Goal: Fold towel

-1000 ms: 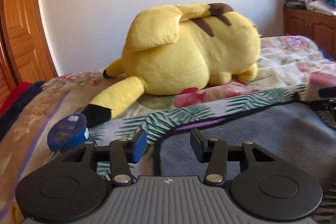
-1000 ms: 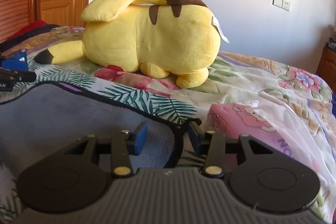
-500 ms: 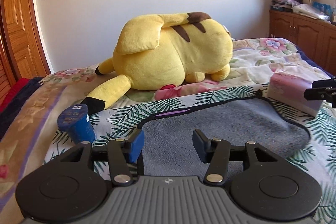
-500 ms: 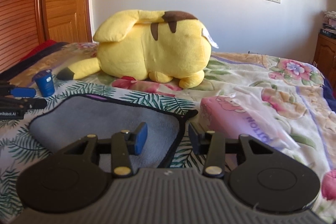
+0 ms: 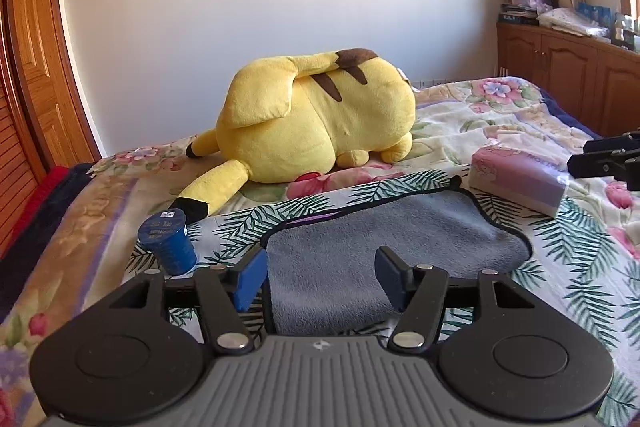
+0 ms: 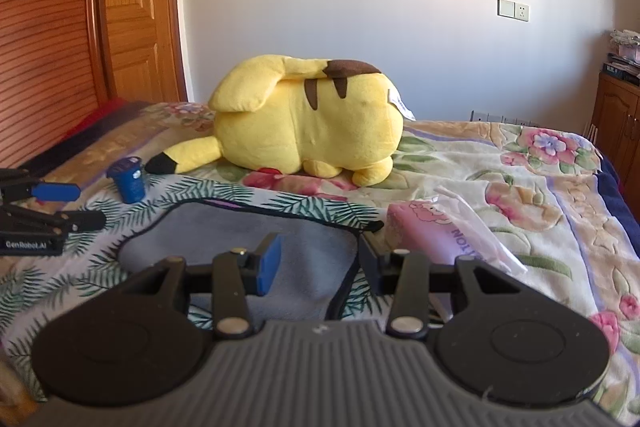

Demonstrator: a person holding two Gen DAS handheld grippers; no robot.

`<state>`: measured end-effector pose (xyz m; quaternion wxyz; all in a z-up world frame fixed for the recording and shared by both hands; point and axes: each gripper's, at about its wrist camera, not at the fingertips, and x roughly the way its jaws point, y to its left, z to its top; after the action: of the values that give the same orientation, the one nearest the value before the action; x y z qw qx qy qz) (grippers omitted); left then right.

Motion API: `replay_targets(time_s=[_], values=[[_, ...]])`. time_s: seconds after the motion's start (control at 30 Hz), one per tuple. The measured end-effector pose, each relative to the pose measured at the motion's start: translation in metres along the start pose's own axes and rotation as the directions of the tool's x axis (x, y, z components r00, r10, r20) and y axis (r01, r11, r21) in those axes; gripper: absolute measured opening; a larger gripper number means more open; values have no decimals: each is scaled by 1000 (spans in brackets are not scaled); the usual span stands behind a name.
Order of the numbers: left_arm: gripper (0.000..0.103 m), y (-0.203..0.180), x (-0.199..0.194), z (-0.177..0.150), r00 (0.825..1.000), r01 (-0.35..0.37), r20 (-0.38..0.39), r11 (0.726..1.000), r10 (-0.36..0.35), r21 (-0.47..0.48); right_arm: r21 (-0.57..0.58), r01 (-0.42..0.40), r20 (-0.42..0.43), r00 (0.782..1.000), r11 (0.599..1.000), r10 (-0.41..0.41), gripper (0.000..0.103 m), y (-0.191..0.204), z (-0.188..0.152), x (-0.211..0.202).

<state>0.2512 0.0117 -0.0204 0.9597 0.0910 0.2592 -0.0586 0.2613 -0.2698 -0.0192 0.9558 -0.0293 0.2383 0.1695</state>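
Note:
A grey towel (image 5: 384,243) with a dark hem lies on the leaf-print bedspread; its grey side faces up and it looks folded over. It also shows in the right wrist view (image 6: 248,239). My left gripper (image 5: 320,277) is open and empty, just above the towel's near left edge. My right gripper (image 6: 320,259) is open and empty over the towel's near right corner. The right gripper shows at the right edge of the left wrist view (image 5: 604,159), and the left gripper at the left edge of the right wrist view (image 6: 60,203).
A big yellow plush toy (image 5: 316,123) lies behind the towel. A blue cup (image 5: 168,241) stands left of the towel. A pink tissue pack (image 5: 520,183) lies at its right. Wooden doors (image 6: 80,27) are on the left, a wooden cabinet (image 5: 568,67) on the right.
Both grippers have pulled back and up from the towel, staying open. The whole towel, the blue cup and the pink pack have come into view.

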Motion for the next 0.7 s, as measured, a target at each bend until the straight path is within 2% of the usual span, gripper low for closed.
replay_targets(time_s=[0.2,0.47,0.7], values=[[50,-5,-28,1,1000,11,12,1000,-10,-10,19,4,0,1000,1000,-4,45,10,-4,-22],[67,-9,-79,8,999,-6,41,1000,6,7,29,22,17,1000,999,-22,46,17,-1,-56],[73,-7,-123,14,998,13,56,1000,-12,-13,40,28,48,998,999,-30,48,24,7,-87]])
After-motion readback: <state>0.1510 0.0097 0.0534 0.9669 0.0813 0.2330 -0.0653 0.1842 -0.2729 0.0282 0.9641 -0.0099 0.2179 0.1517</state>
